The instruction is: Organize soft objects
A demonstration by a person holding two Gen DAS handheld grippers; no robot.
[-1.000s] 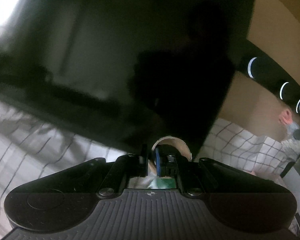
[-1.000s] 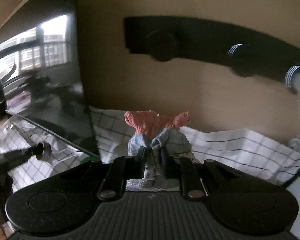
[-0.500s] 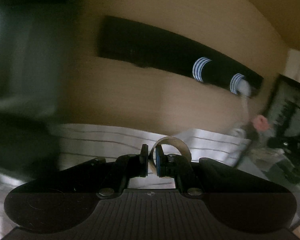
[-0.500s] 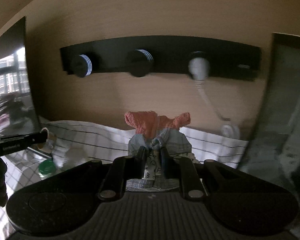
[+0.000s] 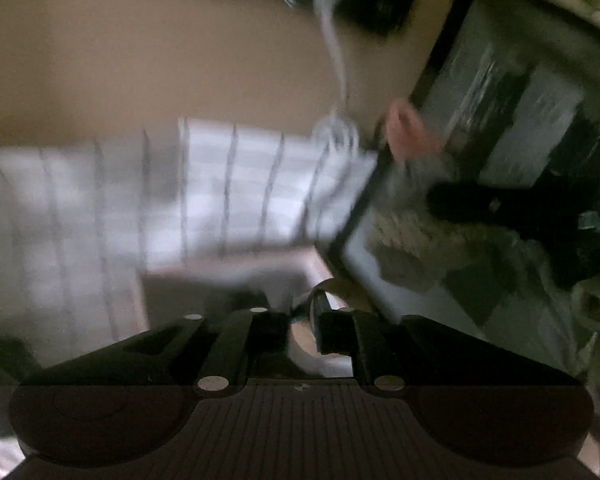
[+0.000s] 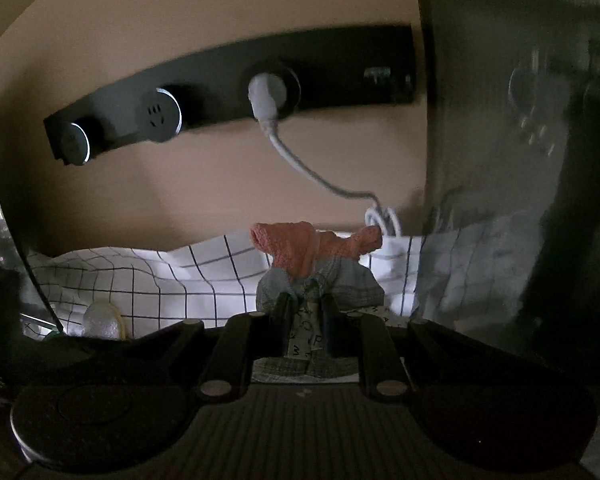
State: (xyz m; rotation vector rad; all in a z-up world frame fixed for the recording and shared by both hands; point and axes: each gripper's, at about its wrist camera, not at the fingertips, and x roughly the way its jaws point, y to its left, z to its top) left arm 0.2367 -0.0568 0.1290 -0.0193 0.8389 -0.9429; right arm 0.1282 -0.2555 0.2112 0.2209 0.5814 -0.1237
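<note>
My right gripper (image 6: 305, 300) is shut on a small soft toy (image 6: 320, 264) with a pink top and a blue-grey checked body, held up above the checked cloth (image 6: 160, 276). My left gripper (image 5: 303, 307) is shut on a thin tan loop, perhaps a tape roll (image 5: 342, 286), whose lower part is hidden by the fingers. The left wrist view is blurred. In it the same toy's pink top (image 5: 404, 128) and the other gripper (image 5: 500, 204) show at the right, reflected in or in front of a dark glossy panel (image 5: 500, 100).
A beige wall carries a black socket strip (image 6: 236, 100) with a white plug and cable (image 6: 300, 160). A dark glossy panel (image 6: 520, 160) stands at the right. A clear wrapped object (image 6: 100, 316) and a green item lie on the cloth at lower left.
Both grippers have swung to the right along the wall, away from the dark screen at the left. The socket strip and right panel have come into view. Both grips are unchanged.
</note>
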